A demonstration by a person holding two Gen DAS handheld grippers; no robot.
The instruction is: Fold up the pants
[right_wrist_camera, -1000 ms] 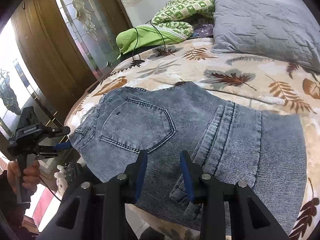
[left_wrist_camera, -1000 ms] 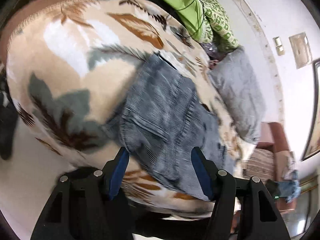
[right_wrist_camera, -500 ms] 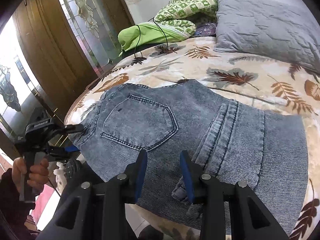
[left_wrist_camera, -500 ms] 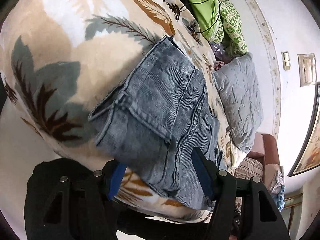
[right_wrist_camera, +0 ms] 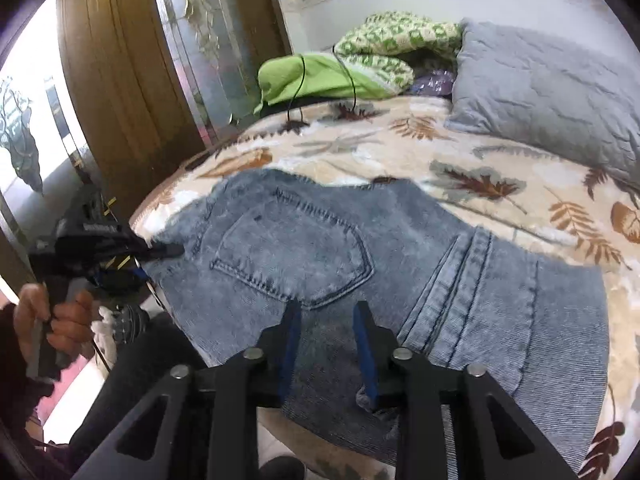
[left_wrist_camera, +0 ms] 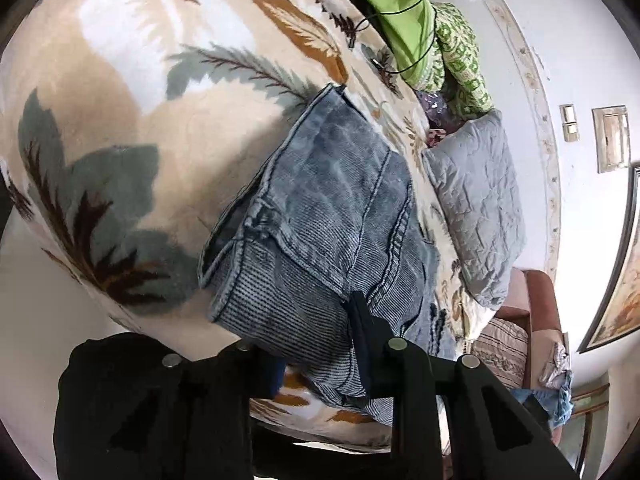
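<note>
Blue denim pants [left_wrist_camera: 332,200] lie folded on a leaf-print blanket [left_wrist_camera: 140,120], back pocket up and the folded leg to the right in the right wrist view [right_wrist_camera: 360,232]. My left gripper [left_wrist_camera: 316,332] is closing on their near corner. Denim fills the gap and covers one finger. From the right wrist view the left gripper [right_wrist_camera: 160,254] bites the waistband edge, with a hand [right_wrist_camera: 48,320] on its handle. My right gripper [right_wrist_camera: 326,312] is over the near edge below the pocket. Its jaws are closing, denim shows between them, and the pads stand apart from it.
A grey pillow [right_wrist_camera: 552,92] lies at the far right of the bed. A green cloth [right_wrist_camera: 316,80] with a black cable and a green-patterned bundle [right_wrist_camera: 392,40] sit at the head. A wooden door [right_wrist_camera: 120,80] stands left of the bed, and the blanket drops off along its near edge.
The left jaws have narrowed from wide open onto the denim corner, and that gripper has risen onto the waistband edge. The right jaws have narrowed slightly. The pants have not shifted.
</note>
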